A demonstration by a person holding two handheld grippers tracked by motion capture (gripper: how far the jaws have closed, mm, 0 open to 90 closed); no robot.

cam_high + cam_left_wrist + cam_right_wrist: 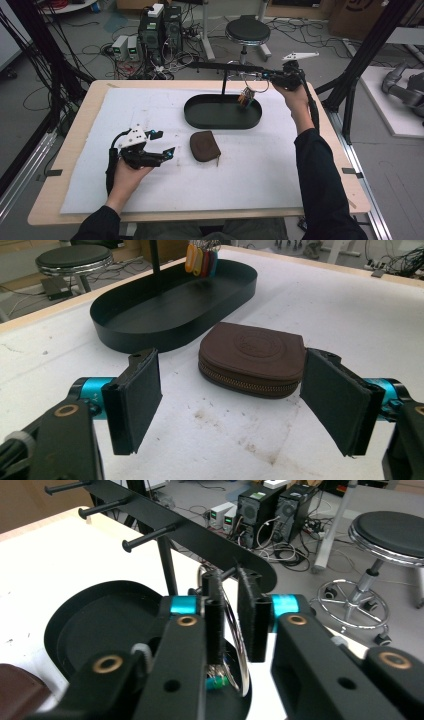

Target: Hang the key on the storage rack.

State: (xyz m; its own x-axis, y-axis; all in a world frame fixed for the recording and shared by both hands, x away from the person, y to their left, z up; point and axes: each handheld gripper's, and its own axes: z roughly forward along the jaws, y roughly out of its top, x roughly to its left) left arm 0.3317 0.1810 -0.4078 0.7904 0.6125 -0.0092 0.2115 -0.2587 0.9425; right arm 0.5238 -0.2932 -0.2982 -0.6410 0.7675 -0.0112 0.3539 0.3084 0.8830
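A metal key ring (239,650) with coloured tags (244,97) hangs at the right end of a black peg rack (225,66), over the black oval tray (200,117). My right gripper (232,615) is level at the ring. Its jaws stand narrowly apart, with the ring's wire in the gap and daylight beside it. A brown zipped pouch (255,357) lies on the white mat in front of the tray. My left gripper (235,405) hovers low just left of the pouch, open wide, with nothing between its pads (142,400).
The rack's post rises from the tray, and several bare pegs (150,536) stick out along the bar. Beyond the table's far edge are a round stool (247,31), computer towers (161,27) and loose cables. A person's sleeve (320,185) crosses the right side.
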